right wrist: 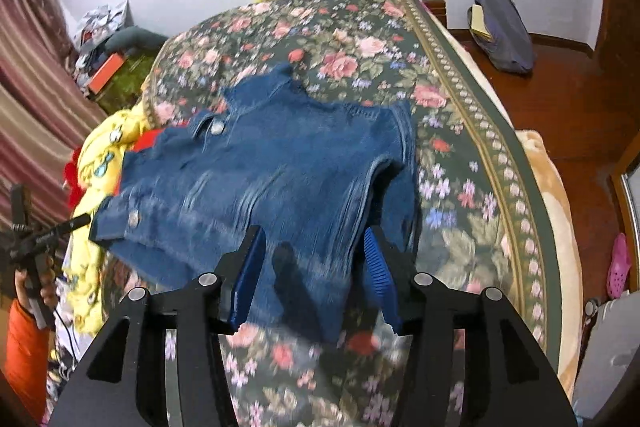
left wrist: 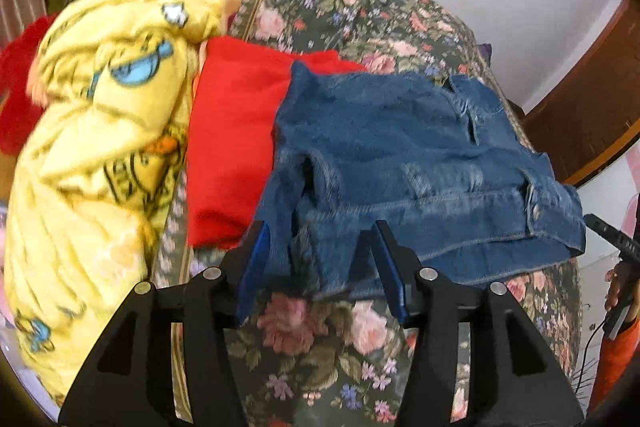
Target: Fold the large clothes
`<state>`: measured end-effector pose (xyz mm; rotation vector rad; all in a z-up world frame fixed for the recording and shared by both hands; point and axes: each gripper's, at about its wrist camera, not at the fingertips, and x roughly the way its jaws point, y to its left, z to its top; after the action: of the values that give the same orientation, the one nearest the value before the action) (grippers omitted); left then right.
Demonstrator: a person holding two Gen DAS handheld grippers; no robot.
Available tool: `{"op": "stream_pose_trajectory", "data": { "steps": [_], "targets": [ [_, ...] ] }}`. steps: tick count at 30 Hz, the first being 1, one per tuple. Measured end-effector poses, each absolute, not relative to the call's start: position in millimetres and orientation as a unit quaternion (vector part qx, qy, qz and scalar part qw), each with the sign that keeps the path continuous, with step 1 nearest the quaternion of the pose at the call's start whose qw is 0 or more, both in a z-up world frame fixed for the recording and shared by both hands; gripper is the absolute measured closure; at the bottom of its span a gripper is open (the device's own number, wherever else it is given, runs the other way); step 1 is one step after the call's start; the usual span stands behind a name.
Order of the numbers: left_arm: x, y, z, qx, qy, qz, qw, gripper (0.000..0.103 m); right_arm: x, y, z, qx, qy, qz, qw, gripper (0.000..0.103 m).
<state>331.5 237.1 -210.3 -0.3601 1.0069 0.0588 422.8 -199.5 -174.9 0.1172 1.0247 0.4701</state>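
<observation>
A blue denim jacket (left wrist: 404, 163) lies spread on the floral bedspread (left wrist: 320, 347); it also shows in the right wrist view (right wrist: 280, 171). My left gripper (left wrist: 318, 247) is open, its blue pads either side of the jacket's near edge. My right gripper (right wrist: 314, 255) is open over the jacket's near hem, a sleeve (right wrist: 394, 195) folded under at its right. Whether either touches the cloth I cannot tell. The other gripper shows at the right edge of the left wrist view (left wrist: 612, 239) and the left edge of the right wrist view (right wrist: 36, 239).
A red garment (left wrist: 236, 147) and a crumpled yellow cartoon-print blanket (left wrist: 100, 163) lie left of the jacket. The bed's right edge drops to a wooden floor (right wrist: 560, 99) with a dark bag (right wrist: 504, 31). Striped curtains (right wrist: 32, 99) hang at the left.
</observation>
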Motion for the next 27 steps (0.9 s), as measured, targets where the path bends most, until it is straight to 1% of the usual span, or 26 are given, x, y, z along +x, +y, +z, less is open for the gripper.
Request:
{"op": "stream_pose_trajectory", "data": {
  "steps": [4,7,8,9,10,11,12,13,14,15,16,17,19,22,25,27],
  "targets": [
    [323.8,226.7,-226.9,-0.183,0.495,0.012,0.85,0.051,418.2,-197.3,-194.0,0.06,0.507,0.218,0.832,0.055],
    [328.9,215.5,-232.9,-0.17,0.498,0.012,0.85,0.052,421.9,-196.8,-202.6,0.082,0.515,0.219,0.825,0.055],
    [330.8,212.1,-232.6,-0.156,0.496,0.021,0.854,0.054,422.9,-196.0,-202.4,0.085,0.515,0.221,0.824,0.052],
    [332.6,208.9,-231.9,-0.141,0.495,0.03,0.857,0.06,423.7,-194.1,-202.0,0.085,0.515,0.222,0.823,0.052],
    [334.4,204.8,-230.3,-0.122,0.493,0.043,0.86,0.07,422.8,-192.7,-201.2,0.084,0.515,0.226,0.823,0.052],
    [335.4,200.4,-227.6,-0.102,0.488,0.053,0.865,0.076,421.9,-190.2,-200.0,0.077,0.514,0.231,0.823,0.052],
    [335.4,198.7,-225.0,-0.087,0.483,0.058,0.87,0.088,422.0,-186.6,-198.1,0.061,0.508,0.229,0.828,0.056],
    [335.5,194.3,-219.9,-0.065,0.474,0.068,0.875,0.095,421.8,-184.2,-196.6,0.048,0.504,0.229,0.831,0.056],
    [335.1,192.1,-213.8,-0.054,0.464,0.07,0.881,0.096,420.8,-182.9,-194.9,0.037,0.499,0.23,0.835,0.064],
    [334.8,190.7,-207.4,-0.05,0.454,0.068,0.887,0.097,422.1,-180.8,-190.4,0.028,0.492,0.237,0.837,0.078],
    [336.2,190.9,-202.9,-0.047,0.447,0.067,0.891,0.097,425.3,-179.6,-184.1,0.022,0.488,0.244,0.838,0.082],
    [338.7,189.2,-193.1,-0.039,0.435,0.064,0.897,0.097,429.2,-179.1,-175.6,0.023,0.478,0.25,0.842,0.088],
    [347.5,189.8,-180.6,-0.034,0.423,0.064,0.903,0.098,442.1,-177.8,-156.2,0.03,0.453,0.26,0.852,0.09],
    [378.1,198.7,-164.1,-0.066,0.418,0.053,0.904,0.098,471.4,-170.3,-133.9,0.037,0.427,0.262,0.865,0.091],
    [413.8,217.8,-154.6,-0.11,0.406,0.069,0.905,0.098,504.4,-159.9,-130.5,0.029,0.419,0.229,0.878,0.091],
    [436.5,237.7,-157.2,-0.165,0.402,0.078,0.897,0.096,535.7,-160.9,-143.8,0.047,0.443,0.208,0.871,0.091]
  ]
}}
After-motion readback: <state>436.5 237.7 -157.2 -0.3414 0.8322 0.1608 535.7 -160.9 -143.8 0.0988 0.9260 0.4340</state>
